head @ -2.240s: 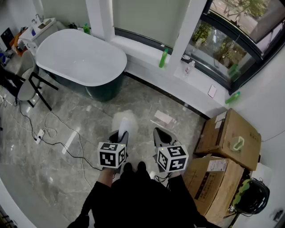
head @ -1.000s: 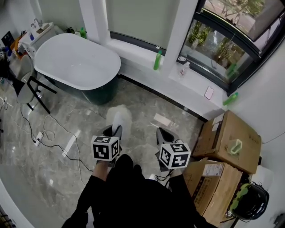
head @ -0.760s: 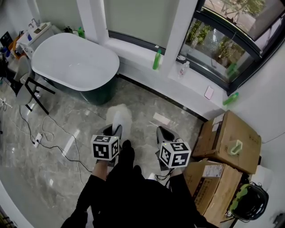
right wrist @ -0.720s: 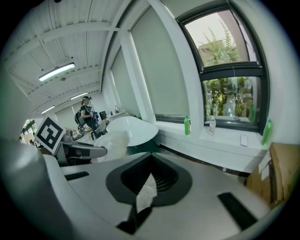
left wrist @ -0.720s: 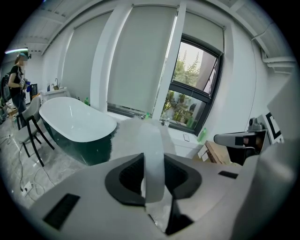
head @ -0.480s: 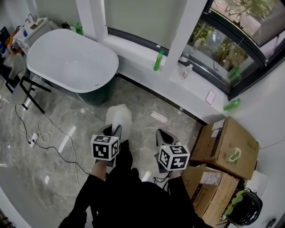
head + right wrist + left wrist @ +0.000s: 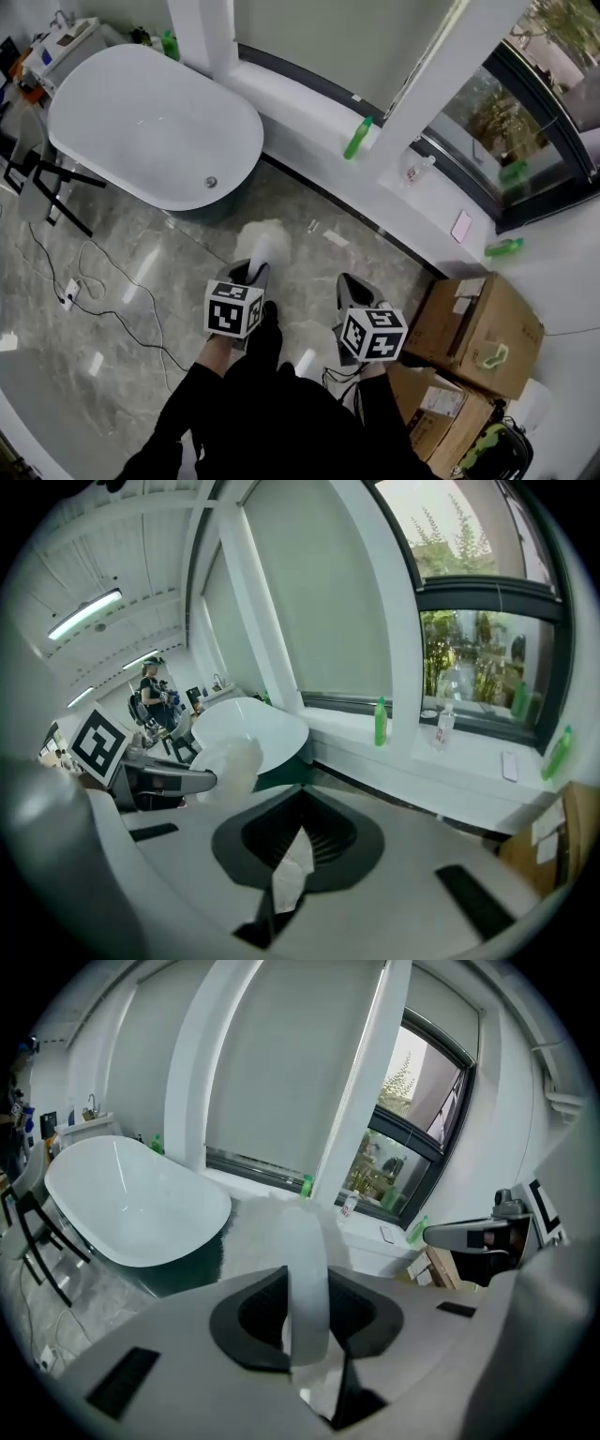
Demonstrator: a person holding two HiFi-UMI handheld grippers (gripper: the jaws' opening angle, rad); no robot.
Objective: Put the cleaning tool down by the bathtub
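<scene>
The left gripper [image 7: 253, 273] has its jaws clamped on the flat white handle of the white fluffy-headed cleaning tool [image 7: 307, 1274]. In the head view the tool runs out from the jaws toward 12 o'clock. Its fluffy head [image 7: 263, 232] is over the grey marble floor [image 7: 122, 323], just off the rounded near end of the white oval bathtub [image 7: 150, 117]; whether the head touches the floor cannot be told. The bathtub lies at 10 o'clock from that gripper, with a dark green outer wall and a round drain in its basin. The right gripper [image 7: 353, 289] is at 3 o'clock of the left one, apart from it. Its jaws are drawn together on a small crumpled white scrap [image 7: 289, 869]. On the white window sill [image 7: 300, 98], at 1 o'clock, stands a green bottle [image 7: 357, 138], and a clear bottle [image 7: 417, 169] is further along toward 2 o'clock. Brown cardboard boxes [image 7: 478, 323] sit on the floor at 3 o'clock of the right gripper. A black-legged chair [image 7: 42, 178] stands at 8 o'clock of the bathtub.
</scene>
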